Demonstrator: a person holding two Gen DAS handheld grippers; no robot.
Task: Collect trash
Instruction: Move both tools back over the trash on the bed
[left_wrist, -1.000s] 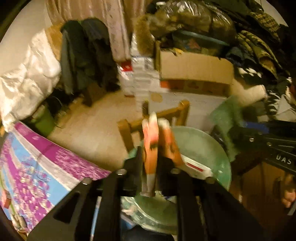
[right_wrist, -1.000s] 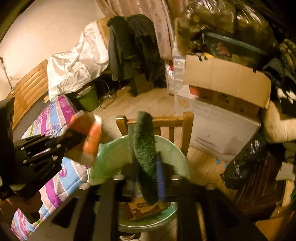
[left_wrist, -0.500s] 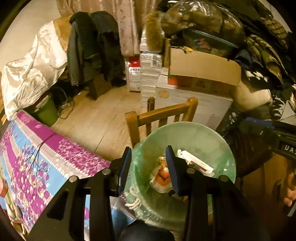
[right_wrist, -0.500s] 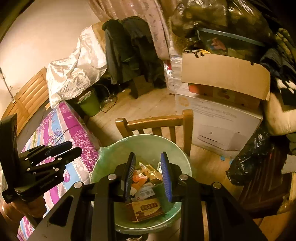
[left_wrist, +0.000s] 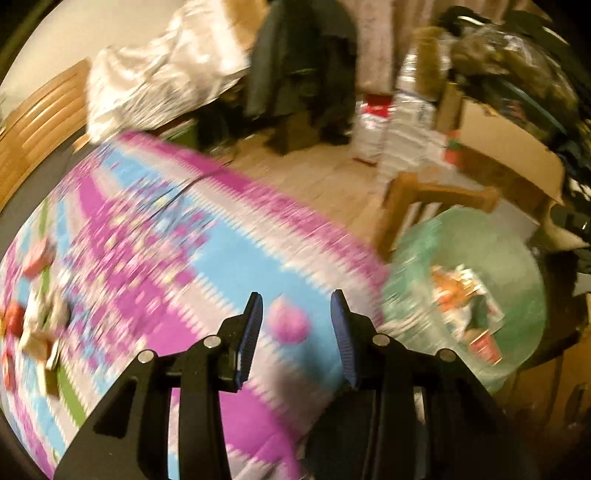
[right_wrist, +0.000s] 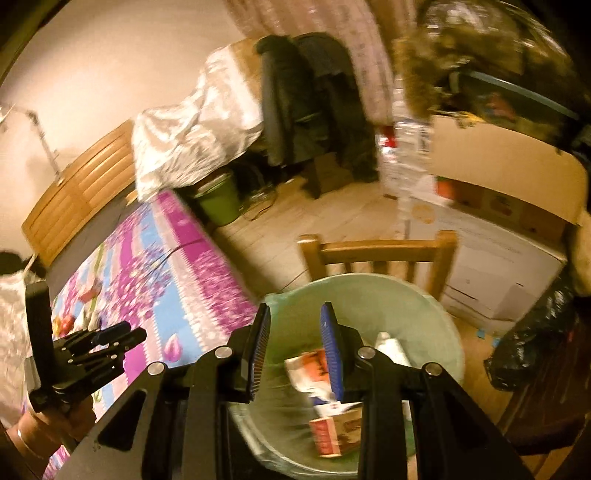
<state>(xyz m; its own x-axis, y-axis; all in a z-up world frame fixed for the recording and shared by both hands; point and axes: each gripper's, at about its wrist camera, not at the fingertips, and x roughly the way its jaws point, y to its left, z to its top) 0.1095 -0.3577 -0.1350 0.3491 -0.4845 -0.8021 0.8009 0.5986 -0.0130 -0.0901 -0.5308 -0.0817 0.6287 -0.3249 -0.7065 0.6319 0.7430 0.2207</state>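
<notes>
Over the flowered bedspread your left gripper hangs empty, jaws narrowly parted after just opening. Above the green-lined trash bin, where cartons and wrappers lie, your right gripper is narrowly parted, holding nothing.

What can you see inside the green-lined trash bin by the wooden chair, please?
Inside the trash bin lie crumpled wrappers, a red-and-tan carton and a pale tube-like piece. The right tongs cover part of the pile, and whatever lies beneath it is hidden.
</notes>
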